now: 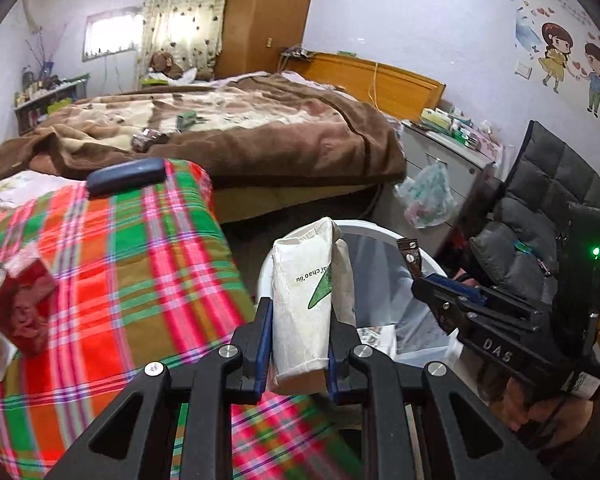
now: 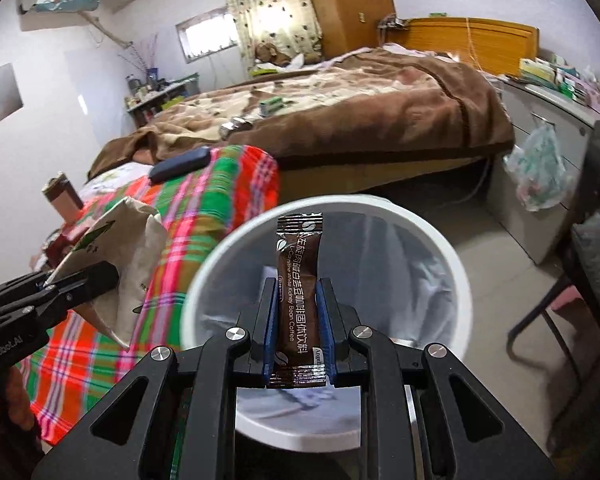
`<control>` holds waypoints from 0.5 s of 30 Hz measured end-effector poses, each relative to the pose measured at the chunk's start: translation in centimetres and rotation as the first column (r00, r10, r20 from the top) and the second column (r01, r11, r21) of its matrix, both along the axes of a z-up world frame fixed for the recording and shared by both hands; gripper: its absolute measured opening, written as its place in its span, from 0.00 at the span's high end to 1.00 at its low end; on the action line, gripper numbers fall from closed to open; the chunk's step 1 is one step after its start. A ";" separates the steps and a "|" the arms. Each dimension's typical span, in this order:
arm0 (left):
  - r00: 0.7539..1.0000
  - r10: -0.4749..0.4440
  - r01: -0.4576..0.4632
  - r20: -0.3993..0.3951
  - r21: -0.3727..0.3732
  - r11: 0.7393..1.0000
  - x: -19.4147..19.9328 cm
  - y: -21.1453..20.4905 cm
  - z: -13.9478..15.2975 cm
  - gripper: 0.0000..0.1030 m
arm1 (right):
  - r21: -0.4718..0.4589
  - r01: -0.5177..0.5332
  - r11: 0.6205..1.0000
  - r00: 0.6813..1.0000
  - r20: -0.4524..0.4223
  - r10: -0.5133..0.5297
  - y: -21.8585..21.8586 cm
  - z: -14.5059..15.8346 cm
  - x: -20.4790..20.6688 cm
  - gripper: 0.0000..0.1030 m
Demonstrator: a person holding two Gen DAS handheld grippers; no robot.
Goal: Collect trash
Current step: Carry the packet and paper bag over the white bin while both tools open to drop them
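My left gripper (image 1: 302, 312) is shut on a crumpled white paper bag (image 1: 304, 280) with green print, held upright at the near rim of a white trash bin (image 1: 380, 227). The right wrist view shows my right gripper (image 2: 298, 284) shut on a brown coffee sachet (image 2: 298, 264), held upright over the mouth of the bin (image 2: 440, 240). The bin has a clear liner and some paper at its bottom. Each gripper shows in the other's view: the right gripper (image 1: 420, 280) with its sachet (image 1: 409, 252), and the left gripper (image 2: 108, 274) with the paper bag (image 2: 140, 240).
Left of the bin is a surface under a plaid cloth (image 1: 140, 260) with a red can (image 1: 16, 308), a dark blue case (image 1: 126, 176) and a brown carton (image 2: 62, 196). Behind is a bed with a brown blanket (image 1: 260, 136). A grey-cushioned chair (image 1: 540, 216) and a hanging plastic bag (image 1: 428, 196) are on the right.
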State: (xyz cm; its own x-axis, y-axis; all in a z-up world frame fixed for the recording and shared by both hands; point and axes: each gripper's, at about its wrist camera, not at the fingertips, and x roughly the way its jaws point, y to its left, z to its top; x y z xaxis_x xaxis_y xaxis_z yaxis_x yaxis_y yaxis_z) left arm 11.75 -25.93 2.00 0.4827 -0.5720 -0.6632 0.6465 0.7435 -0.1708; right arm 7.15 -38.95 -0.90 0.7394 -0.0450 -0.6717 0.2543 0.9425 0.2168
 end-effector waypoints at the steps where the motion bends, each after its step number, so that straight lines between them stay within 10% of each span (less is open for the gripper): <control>1: 1.000 -0.008 0.008 0.000 0.003 1.000 0.0 -0.4 -0.1 0.79 | 0.000 0.005 1.000 1.000 -0.006 -0.005 -0.3 -0.2 -0.2 0.81; 12: 0.998 -0.042 0.044 -0.055 0.048 0.998 0.7 -4.3 -2.5 0.78 | 0.000 0.053 0.999 0.996 -0.077 -0.052 -2.5 -2.0 -0.3 0.80; 15: 0.998 -0.024 0.028 -0.057 0.061 0.998 0.8 -4.3 -2.9 0.63 | -0.004 0.063 0.998 0.994 -0.091 -0.063 -2.8 -2.2 -0.4 0.79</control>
State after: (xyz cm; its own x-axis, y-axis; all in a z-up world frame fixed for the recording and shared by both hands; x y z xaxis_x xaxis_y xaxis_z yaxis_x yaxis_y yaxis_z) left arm 12.54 -30.25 -0.93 0.4294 -0.5409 -0.7232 0.6566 0.7368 -0.1613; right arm 6.76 -41.70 -3.09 0.6706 -0.0901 -0.7363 0.3316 0.9243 0.1889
